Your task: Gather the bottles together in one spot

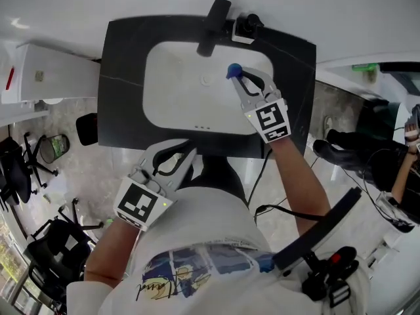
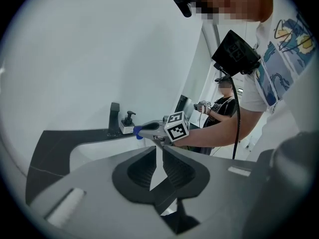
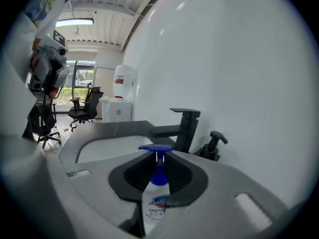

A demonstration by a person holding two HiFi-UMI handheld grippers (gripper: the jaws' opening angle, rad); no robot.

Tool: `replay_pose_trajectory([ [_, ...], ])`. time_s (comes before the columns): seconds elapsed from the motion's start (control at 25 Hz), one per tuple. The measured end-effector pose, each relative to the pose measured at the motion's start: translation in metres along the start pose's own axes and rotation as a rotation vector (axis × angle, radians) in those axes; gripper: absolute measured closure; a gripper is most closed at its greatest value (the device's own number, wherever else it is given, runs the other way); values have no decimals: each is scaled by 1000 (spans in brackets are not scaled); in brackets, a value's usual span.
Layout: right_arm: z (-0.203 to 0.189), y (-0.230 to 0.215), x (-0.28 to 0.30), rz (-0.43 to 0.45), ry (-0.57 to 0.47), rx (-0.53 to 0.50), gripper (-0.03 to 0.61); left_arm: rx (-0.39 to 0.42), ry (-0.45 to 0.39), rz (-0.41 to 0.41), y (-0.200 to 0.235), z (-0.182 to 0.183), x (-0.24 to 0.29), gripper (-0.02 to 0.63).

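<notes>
The bottle, white with a blue pump top, is pinched at its neck between the jaws of the right gripper. In the head view its blue top shows over the far right part of the sink basin, at the tip of the right gripper. Its base is hidden, but it looks carried rather than standing on anything.

Only 1 other bottle is in view: a black pump dispenser on the dark counter, just right of the black faucet at the far edge. The 2 are near each other but apart.

The left gripper hangs at the near edge of the counter, its jaws pressed almost together with nothing between them.

As a judgement, the task is part way through: 1 bottle is in hand and not yet set down, and nothing is grouped so far. Placing it on the counter beside the black dispenser would seem to finish the job, unless more bottles stand out of view.
</notes>
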State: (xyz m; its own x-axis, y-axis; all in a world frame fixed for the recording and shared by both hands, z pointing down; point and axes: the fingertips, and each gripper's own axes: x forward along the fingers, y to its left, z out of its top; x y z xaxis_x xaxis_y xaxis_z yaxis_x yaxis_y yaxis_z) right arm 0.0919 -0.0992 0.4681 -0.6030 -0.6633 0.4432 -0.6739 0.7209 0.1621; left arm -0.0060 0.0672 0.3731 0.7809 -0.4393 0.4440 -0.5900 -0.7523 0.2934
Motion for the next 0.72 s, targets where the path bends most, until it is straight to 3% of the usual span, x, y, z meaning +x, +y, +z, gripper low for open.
replay_pose_trajectory([
  [0.36, 15, -80, -42, -121, -101, 96, 529, 41, -14, -55, -8, 37, 26, 569],
  [0.72, 11, -154, -44, -197, -172, 182, 529, 50, 5, -33, -6, 50, 50, 569],
])
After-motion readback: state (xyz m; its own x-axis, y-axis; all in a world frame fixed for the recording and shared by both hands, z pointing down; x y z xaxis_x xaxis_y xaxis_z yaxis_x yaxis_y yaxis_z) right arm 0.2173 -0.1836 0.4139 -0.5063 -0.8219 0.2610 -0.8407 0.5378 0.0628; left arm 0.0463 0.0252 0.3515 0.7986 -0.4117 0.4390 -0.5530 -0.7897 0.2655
